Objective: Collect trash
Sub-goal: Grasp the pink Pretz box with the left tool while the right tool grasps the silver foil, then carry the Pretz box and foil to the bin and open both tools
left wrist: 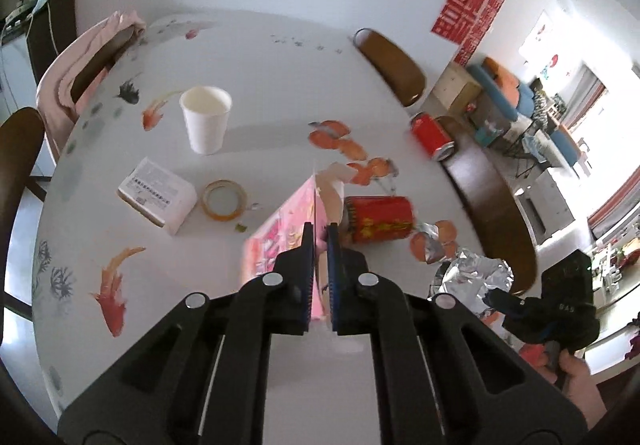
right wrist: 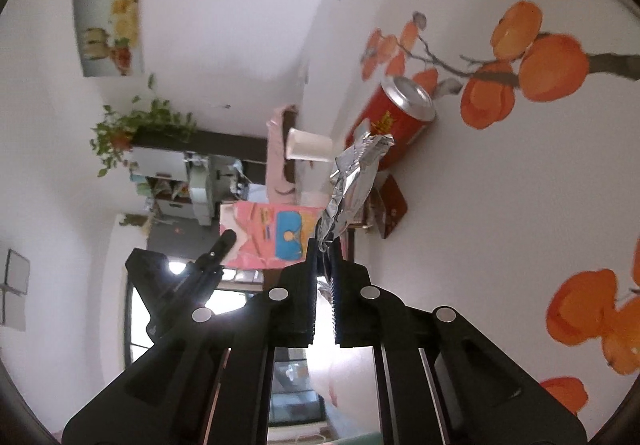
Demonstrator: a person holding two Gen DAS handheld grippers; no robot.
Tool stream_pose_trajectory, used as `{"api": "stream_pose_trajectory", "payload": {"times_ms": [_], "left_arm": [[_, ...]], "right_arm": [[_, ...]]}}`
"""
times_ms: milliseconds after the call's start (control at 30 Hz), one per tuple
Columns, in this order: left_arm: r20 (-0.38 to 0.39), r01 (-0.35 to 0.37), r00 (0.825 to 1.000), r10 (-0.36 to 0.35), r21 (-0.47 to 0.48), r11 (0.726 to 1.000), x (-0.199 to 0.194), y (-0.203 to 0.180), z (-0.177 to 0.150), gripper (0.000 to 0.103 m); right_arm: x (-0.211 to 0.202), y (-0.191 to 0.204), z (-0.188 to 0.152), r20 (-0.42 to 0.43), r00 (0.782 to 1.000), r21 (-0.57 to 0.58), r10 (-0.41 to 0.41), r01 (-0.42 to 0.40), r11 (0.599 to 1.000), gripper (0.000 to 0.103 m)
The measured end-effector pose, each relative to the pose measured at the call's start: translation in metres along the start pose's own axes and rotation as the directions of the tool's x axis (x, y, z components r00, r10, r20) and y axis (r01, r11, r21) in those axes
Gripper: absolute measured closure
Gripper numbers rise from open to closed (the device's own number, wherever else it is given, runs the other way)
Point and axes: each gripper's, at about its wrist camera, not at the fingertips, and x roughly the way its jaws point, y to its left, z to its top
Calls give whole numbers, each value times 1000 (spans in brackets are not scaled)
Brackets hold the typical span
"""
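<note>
My left gripper [left wrist: 320, 231] is shut on a torn pink carton [left wrist: 276, 229], lifted above the white painted table [left wrist: 280, 85]. My right gripper [right wrist: 323, 245] is shut on a crumpled piece of silver foil [right wrist: 354, 177], also off the table; the same foil [left wrist: 472, 277] shows at the right of the left wrist view, beside the right gripper's black body [left wrist: 556, 309] and a hand. A red can [left wrist: 380, 219] lies on its side just past the carton, also seen as the red can [right wrist: 396, 121]. A second red can [left wrist: 432, 135] lies near the table's right edge.
A white paper cup [left wrist: 206, 117], a white box [left wrist: 158, 195] and a roll of tape [left wrist: 224, 199] sit on the table's left half. Brown chairs [left wrist: 390, 65] stand round the table, one draped with pink cloth [left wrist: 80, 57]. A small brown box [right wrist: 390, 207] lies behind the foil.
</note>
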Motion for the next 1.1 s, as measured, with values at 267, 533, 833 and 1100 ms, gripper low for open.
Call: {"api": "stream_pose_trajectory", "payload": {"times_ms": [267, 533, 833, 1100], "left_arm": [[10, 104, 994, -106, 90, 990, -29, -84, -14, 99], [-163, 324, 943, -289, 259, 910, -8, -223, -63, 99], [-462, 564, 802, -378, 380, 733, 47, -381, -172, 99], [-716, 676, 656, -239, 417, 607, 129, -471, -326, 99]], "right_arm": [[-90, -10, -29, 134, 990, -13, 48, -47, 999, 96], [-233, -62, -113, 376, 927, 66, -14, -12, 998, 96], [-386, -147, -245, 607, 766, 310, -213, 19, 950, 96], [-431, -263, -338, 606, 686, 556, -403, -3, 831, 96]]}}
